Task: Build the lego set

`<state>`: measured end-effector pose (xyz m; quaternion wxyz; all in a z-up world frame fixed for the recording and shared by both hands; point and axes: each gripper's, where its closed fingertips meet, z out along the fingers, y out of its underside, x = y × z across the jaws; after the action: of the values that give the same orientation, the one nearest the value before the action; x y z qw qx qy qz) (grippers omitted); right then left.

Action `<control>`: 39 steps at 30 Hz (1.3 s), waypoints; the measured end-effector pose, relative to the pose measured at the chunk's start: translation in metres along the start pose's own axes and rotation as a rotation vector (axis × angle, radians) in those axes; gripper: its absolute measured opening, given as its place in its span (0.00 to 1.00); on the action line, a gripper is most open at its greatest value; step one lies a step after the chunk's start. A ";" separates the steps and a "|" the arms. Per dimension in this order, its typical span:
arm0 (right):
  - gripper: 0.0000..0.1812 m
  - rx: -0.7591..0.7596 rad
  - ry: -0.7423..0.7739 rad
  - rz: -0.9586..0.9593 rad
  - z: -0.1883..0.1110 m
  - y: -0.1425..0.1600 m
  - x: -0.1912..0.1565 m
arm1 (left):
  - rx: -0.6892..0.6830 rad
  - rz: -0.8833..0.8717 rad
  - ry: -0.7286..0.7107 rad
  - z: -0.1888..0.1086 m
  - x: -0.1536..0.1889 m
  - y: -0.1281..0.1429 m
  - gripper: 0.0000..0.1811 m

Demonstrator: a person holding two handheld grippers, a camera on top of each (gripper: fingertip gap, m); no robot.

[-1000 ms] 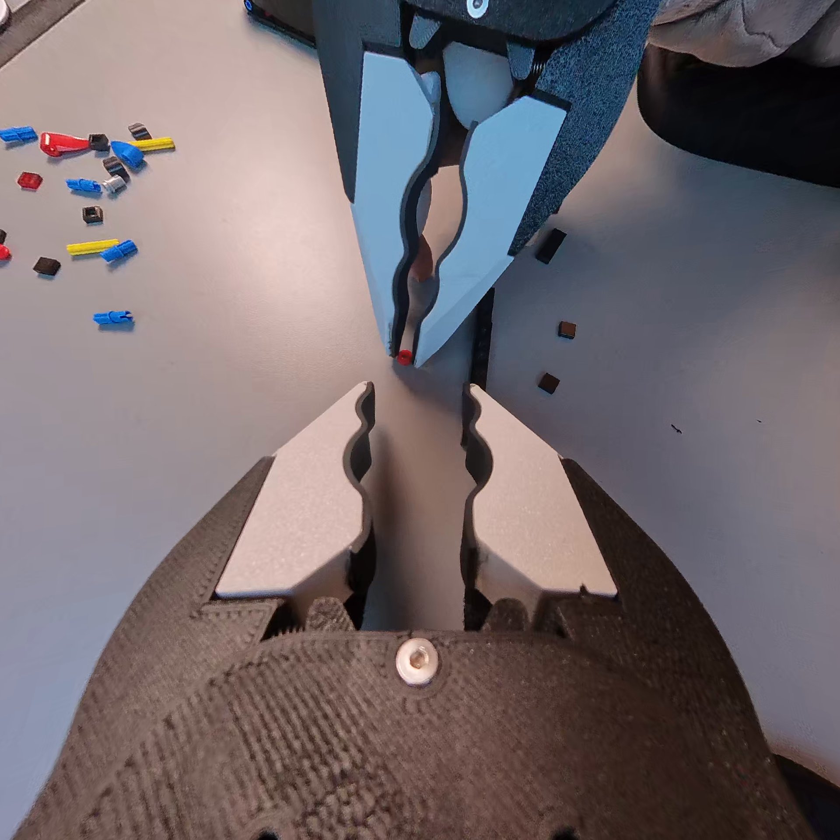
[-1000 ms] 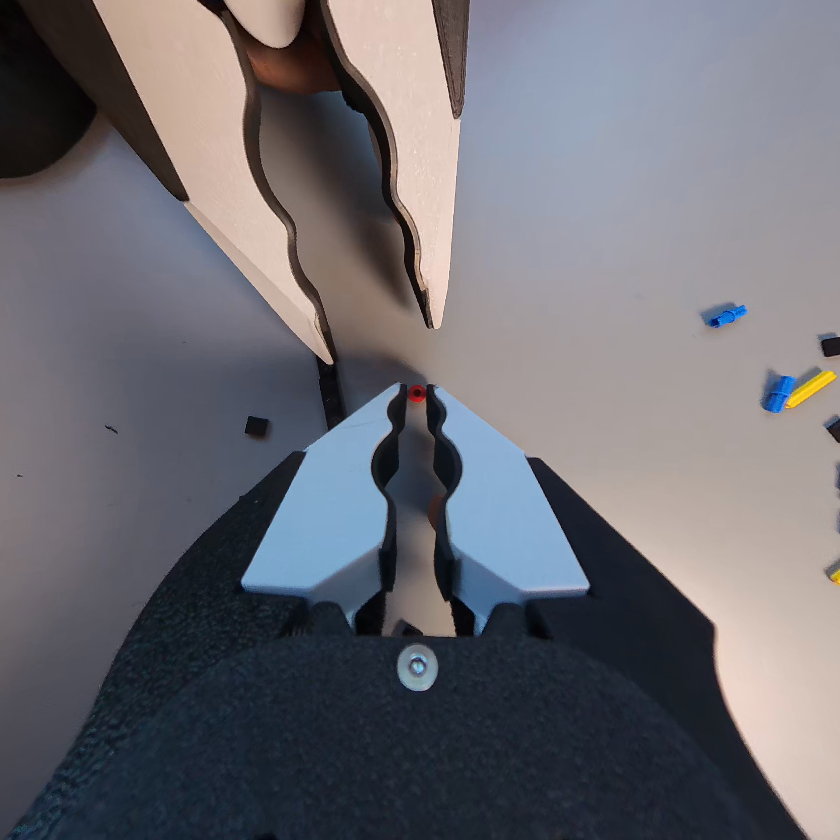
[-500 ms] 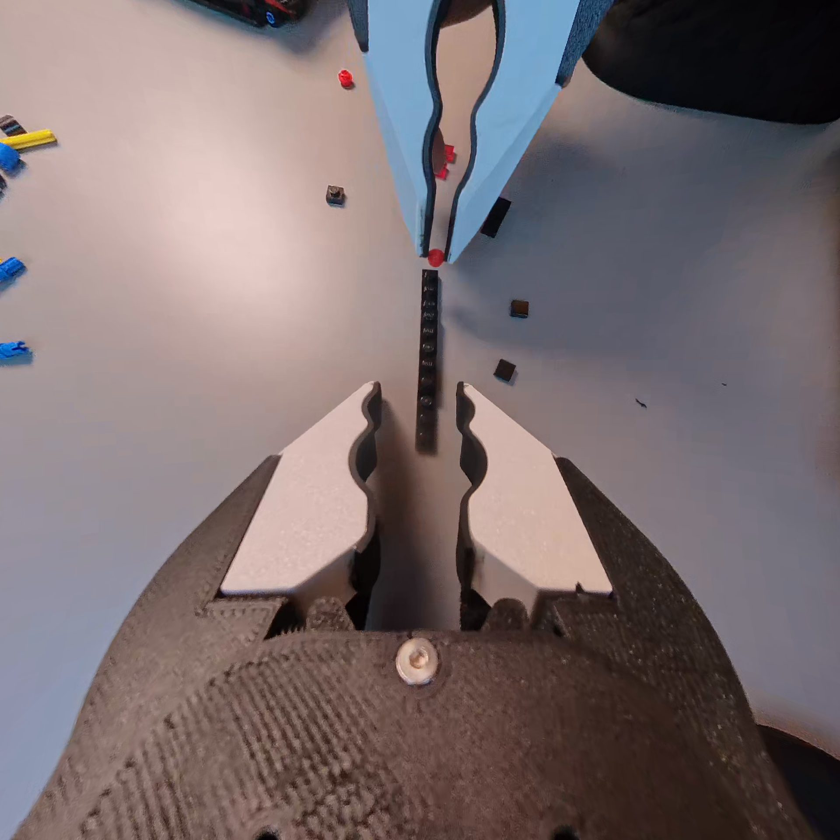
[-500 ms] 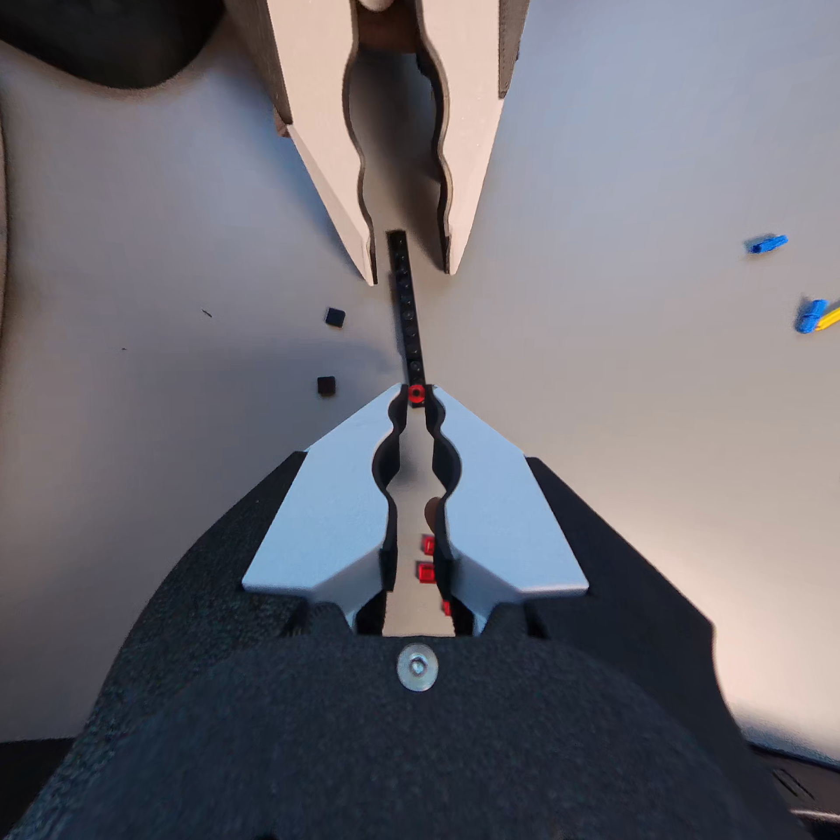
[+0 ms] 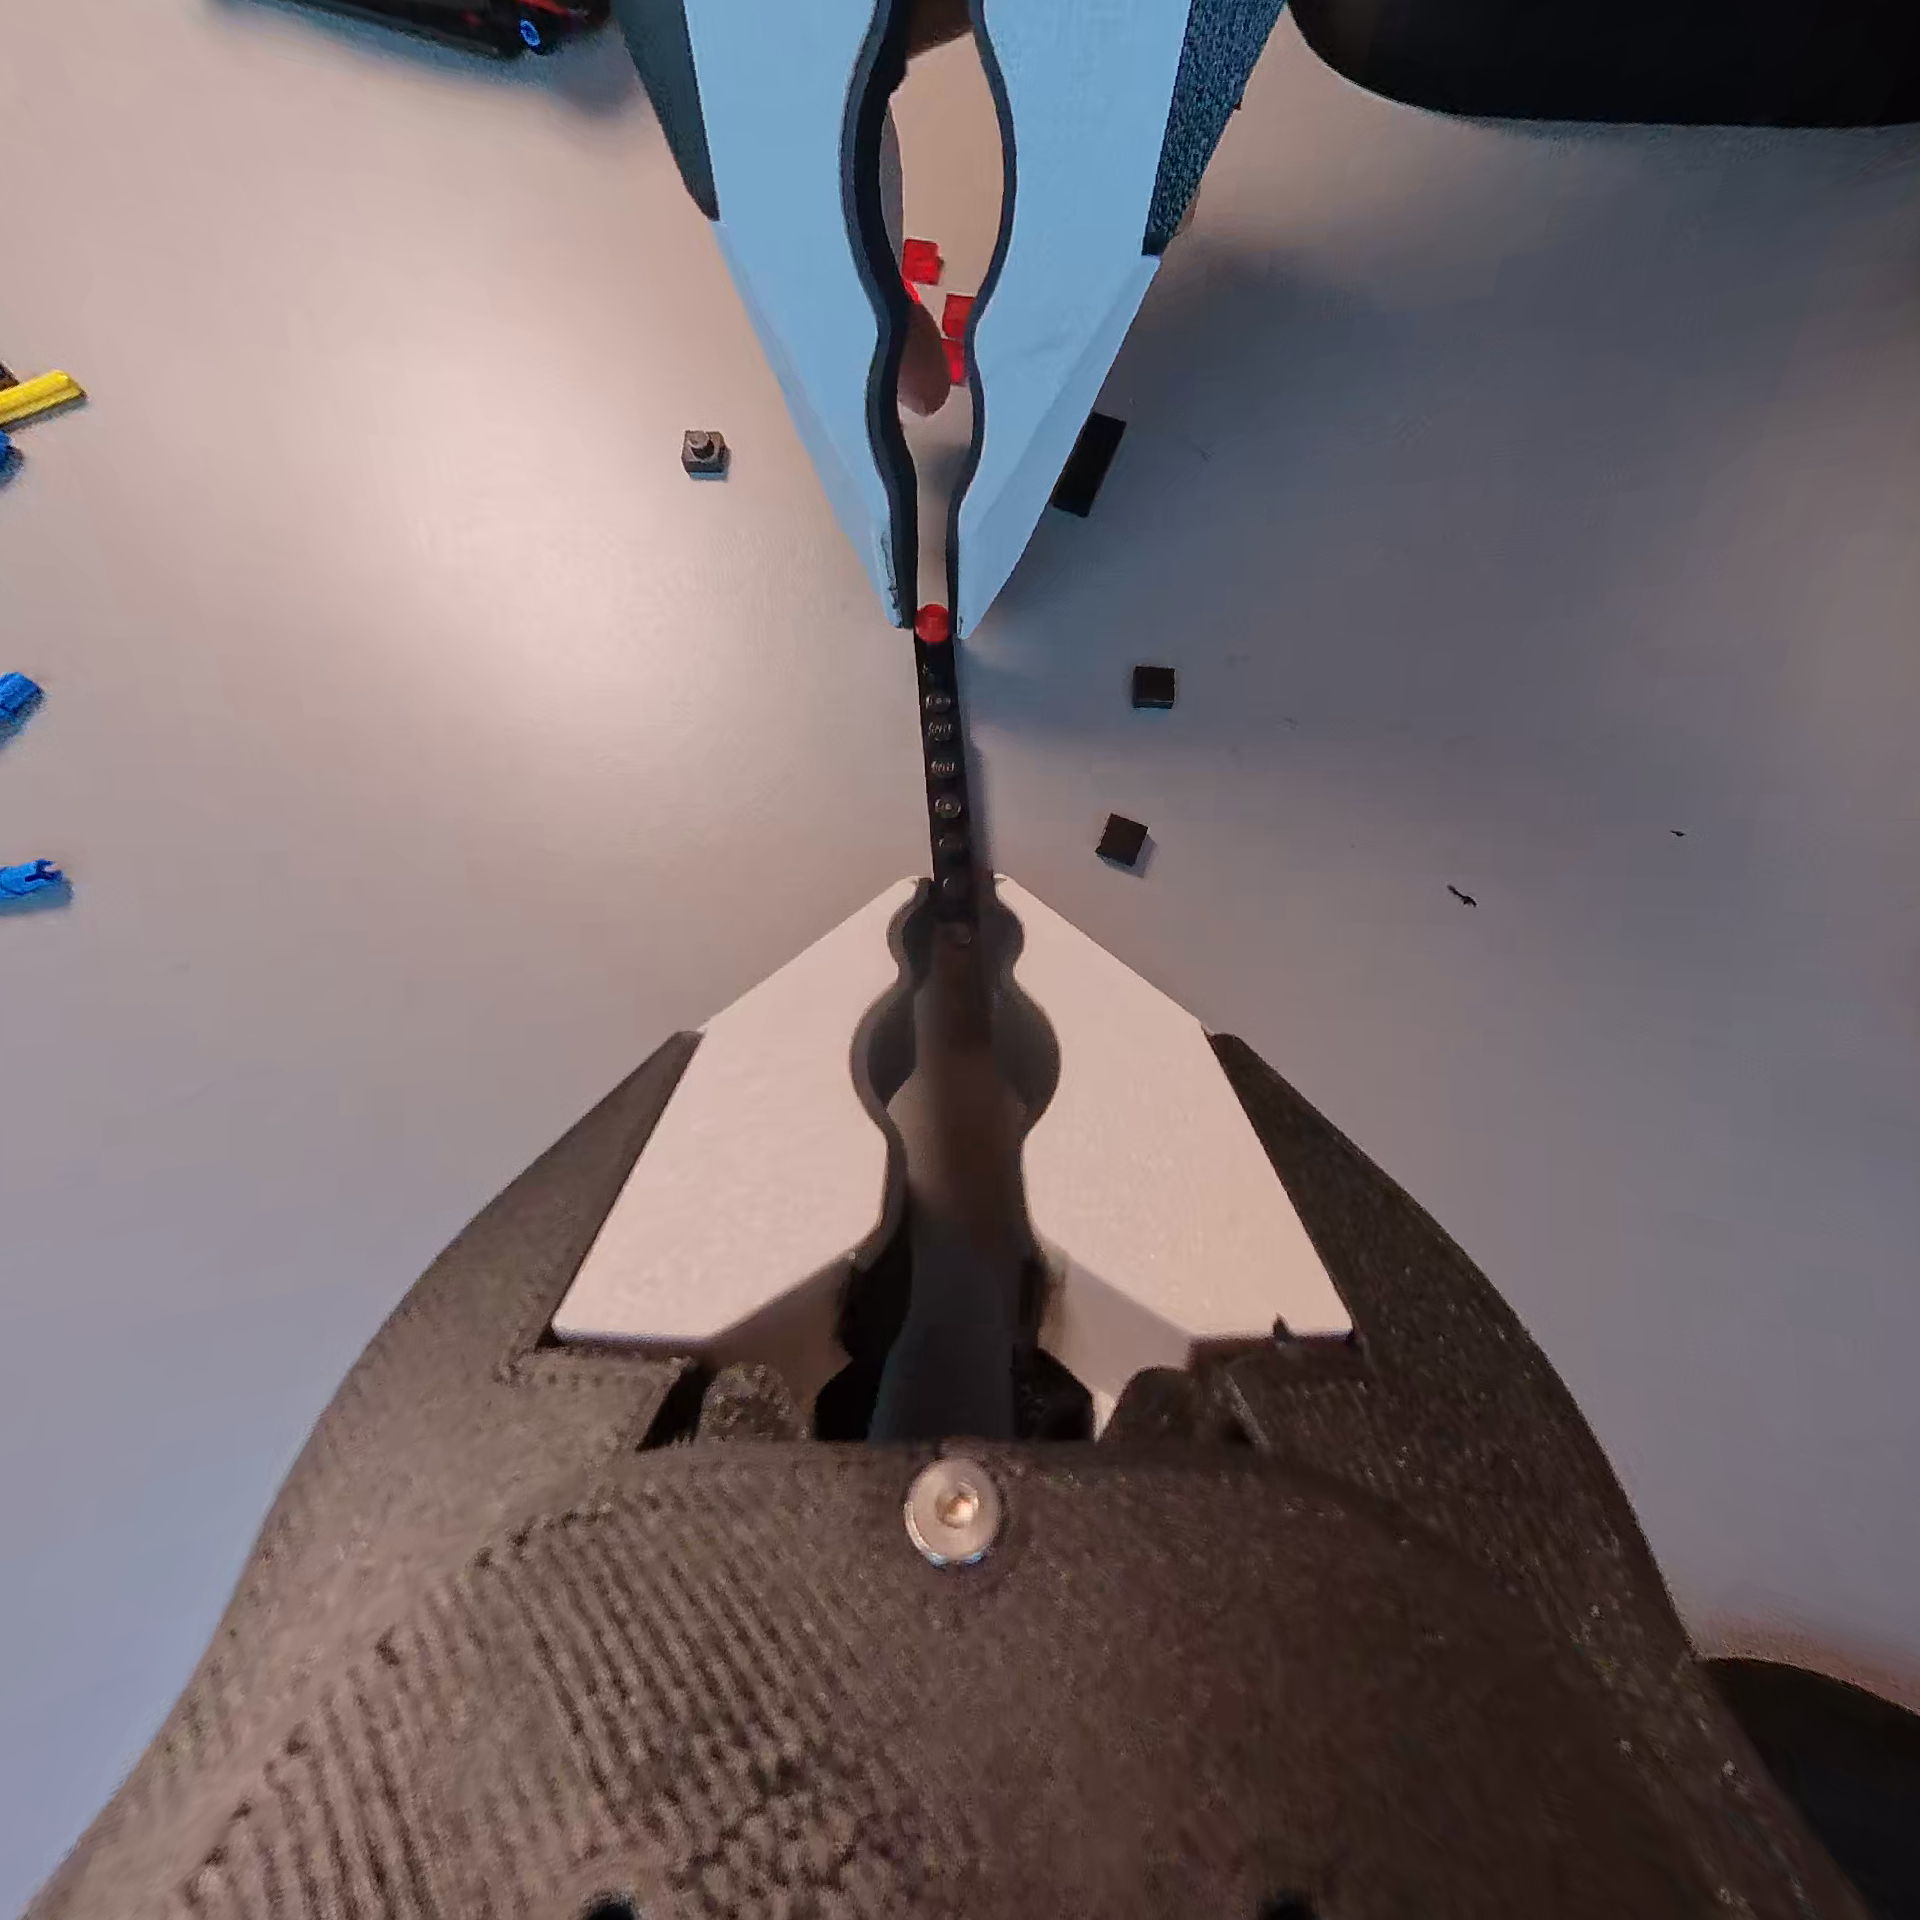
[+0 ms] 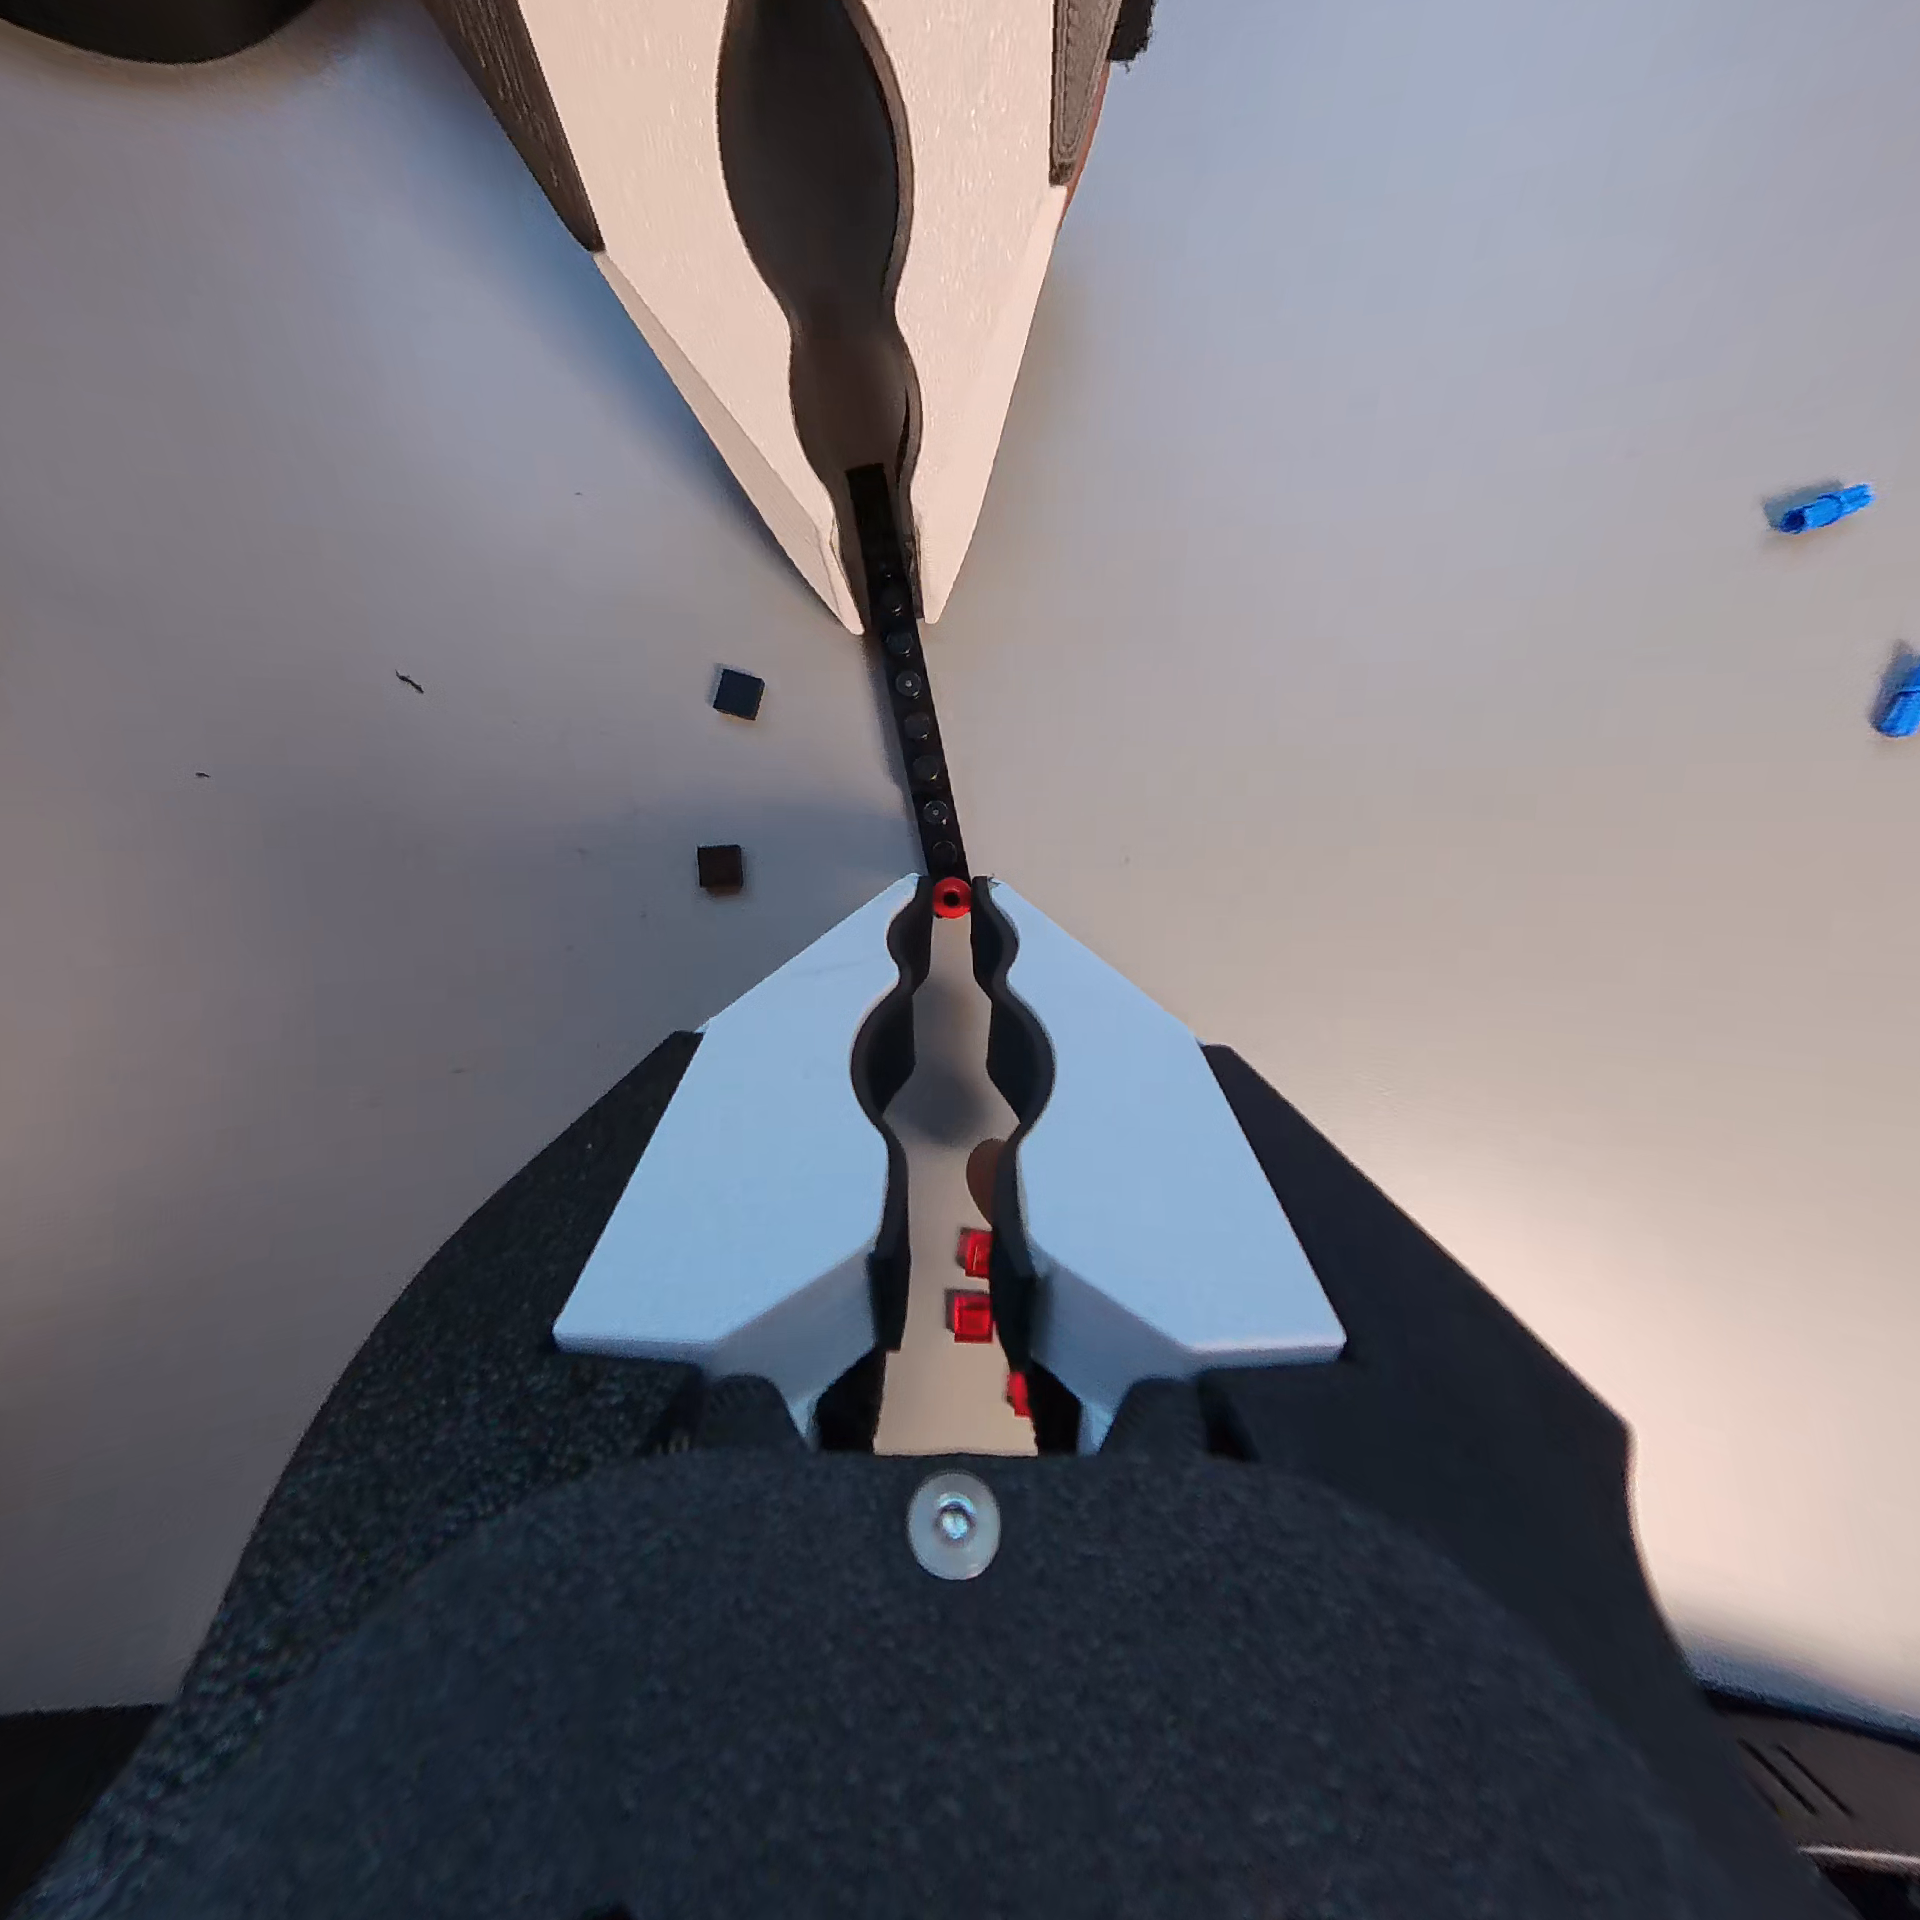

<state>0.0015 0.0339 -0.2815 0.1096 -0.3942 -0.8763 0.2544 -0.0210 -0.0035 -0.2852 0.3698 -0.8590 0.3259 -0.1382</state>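
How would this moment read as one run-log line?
left tool: shut on black strip | right tool: shut on red stud | stud at strip's far end

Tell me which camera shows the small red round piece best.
The right wrist view: the red round piece sits centred at the right gripper tips, its open hole visible. The left wrist view shows it only as a plain red dot.

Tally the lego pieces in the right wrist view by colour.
Black: 3, one long black studded strip and two small black square tiles
Red: 4, one small red round stud in the right claw and three small red square pieces
Blue: 2, small blue pins
Total: 9
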 end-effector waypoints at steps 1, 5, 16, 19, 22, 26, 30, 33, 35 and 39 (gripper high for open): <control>0.02 -0.013 -0.001 -0.001 0.000 0.000 0.000 | -0.001 -0.001 0.002 0.000 0.000 0.000 0.03; 0.02 -0.086 -0.006 -0.034 0.001 0.001 0.000 | -0.002 -0.003 0.005 0.000 0.000 0.000 0.03; 0.02 -0.232 -0.046 -0.097 0.005 0.002 -0.001 | 0.003 0.022 0.000 0.000 0.000 0.000 0.03; 0.02 -0.231 -0.042 -0.084 0.005 0.002 -0.001 | 0.003 0.028 -0.001 0.000 0.000 0.000 0.03; 0.02 -0.196 -0.034 -0.050 0.005 0.001 -0.001 | 0.002 0.030 -0.005 0.000 0.000 0.000 0.03; 0.04 -0.067 0.011 0.035 0.002 0.000 0.000 | 0.001 0.026 -0.009 0.000 0.000 0.000 0.03; 0.15 0.044 0.049 0.108 -0.011 0.003 -0.003 | 0.003 0.021 -0.005 0.000 0.000 0.000 0.03; 0.11 0.090 0.078 0.120 -0.018 0.004 -0.006 | 0.004 0.020 -0.005 0.000 0.001 0.000 0.03; 0.07 0.100 0.098 0.122 -0.016 0.002 -0.006 | 0.005 0.020 -0.004 0.000 0.001 0.000 0.03; 0.03 0.072 0.089 0.136 -0.005 -0.001 -0.002 | 0.005 0.018 -0.009 0.000 0.001 0.000 0.03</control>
<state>0.0043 0.0332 -0.2765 0.1451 -0.4594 -0.8321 0.2749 -0.0204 -0.0037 -0.2852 0.3746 -0.8558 0.3316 -0.1318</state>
